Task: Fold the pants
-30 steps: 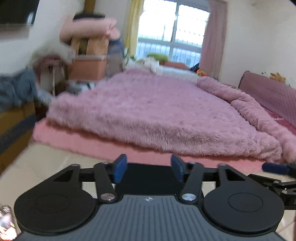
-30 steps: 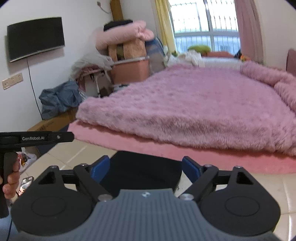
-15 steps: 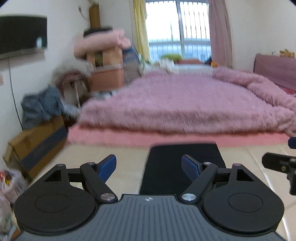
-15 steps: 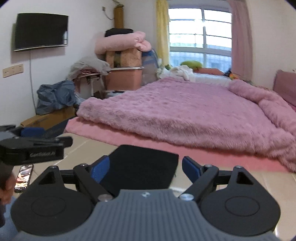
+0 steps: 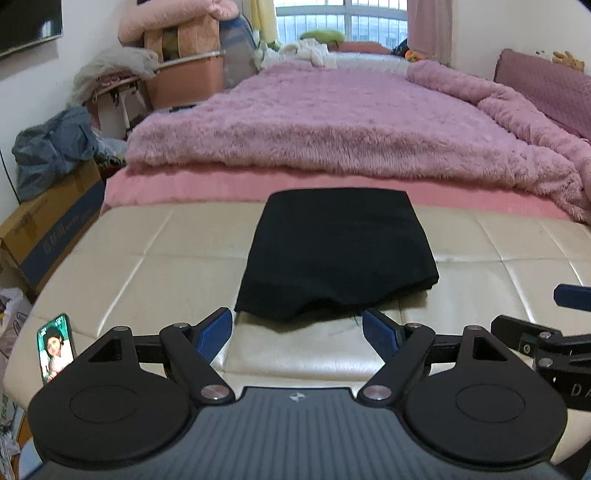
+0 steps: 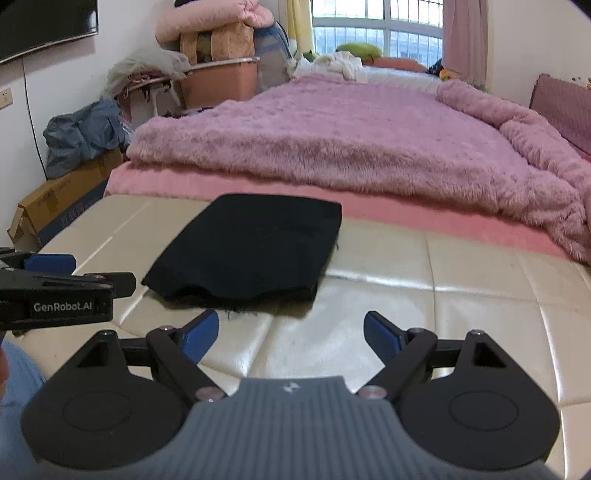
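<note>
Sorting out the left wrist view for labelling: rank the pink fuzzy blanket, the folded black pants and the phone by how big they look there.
1. pink fuzzy blanket
2. folded black pants
3. phone, by far the smallest though nearest the camera

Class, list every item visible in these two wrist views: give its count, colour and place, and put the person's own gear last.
pants: one, black, folded, on the bench
bench: one, cream, padded, foreground
phone: one, lit screen, bench's left edge
blanket: one, pink, fluffy, on the bed
cardboard box: one, brown, floor at left
bundle: one, blue-grey, on the box
television: one, black, left wall
left gripper: one, black with blue jaws, open, empty
right gripper: one, same colours, open, empty
</note>
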{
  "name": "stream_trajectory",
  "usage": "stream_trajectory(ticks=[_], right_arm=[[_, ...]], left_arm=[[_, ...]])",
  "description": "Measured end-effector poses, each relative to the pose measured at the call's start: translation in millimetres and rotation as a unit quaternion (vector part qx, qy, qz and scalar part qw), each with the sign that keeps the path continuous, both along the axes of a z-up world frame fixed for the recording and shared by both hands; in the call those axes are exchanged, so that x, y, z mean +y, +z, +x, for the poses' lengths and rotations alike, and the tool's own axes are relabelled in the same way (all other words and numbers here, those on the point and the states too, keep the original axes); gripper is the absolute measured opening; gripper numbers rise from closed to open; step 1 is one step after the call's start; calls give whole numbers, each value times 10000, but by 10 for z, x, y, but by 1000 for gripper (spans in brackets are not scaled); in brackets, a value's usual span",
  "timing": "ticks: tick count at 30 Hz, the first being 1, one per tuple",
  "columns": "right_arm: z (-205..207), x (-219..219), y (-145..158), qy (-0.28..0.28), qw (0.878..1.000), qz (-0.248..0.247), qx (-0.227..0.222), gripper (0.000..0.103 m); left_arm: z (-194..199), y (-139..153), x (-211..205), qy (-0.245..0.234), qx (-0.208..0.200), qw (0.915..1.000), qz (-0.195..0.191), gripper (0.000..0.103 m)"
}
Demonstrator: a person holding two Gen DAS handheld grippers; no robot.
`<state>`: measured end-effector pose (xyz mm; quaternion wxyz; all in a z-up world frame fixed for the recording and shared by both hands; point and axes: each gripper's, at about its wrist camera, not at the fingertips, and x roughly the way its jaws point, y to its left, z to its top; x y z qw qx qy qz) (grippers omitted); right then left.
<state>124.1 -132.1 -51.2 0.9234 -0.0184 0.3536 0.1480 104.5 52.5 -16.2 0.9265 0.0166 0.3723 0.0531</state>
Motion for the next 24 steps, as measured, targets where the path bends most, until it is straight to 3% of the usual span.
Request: stream_trajectory(ticks=[24], right_arm=[[8,26,-26,22,9998,66,181,82]], left_arm=[[-45,29,-66,-83,-42,9999,95,94]])
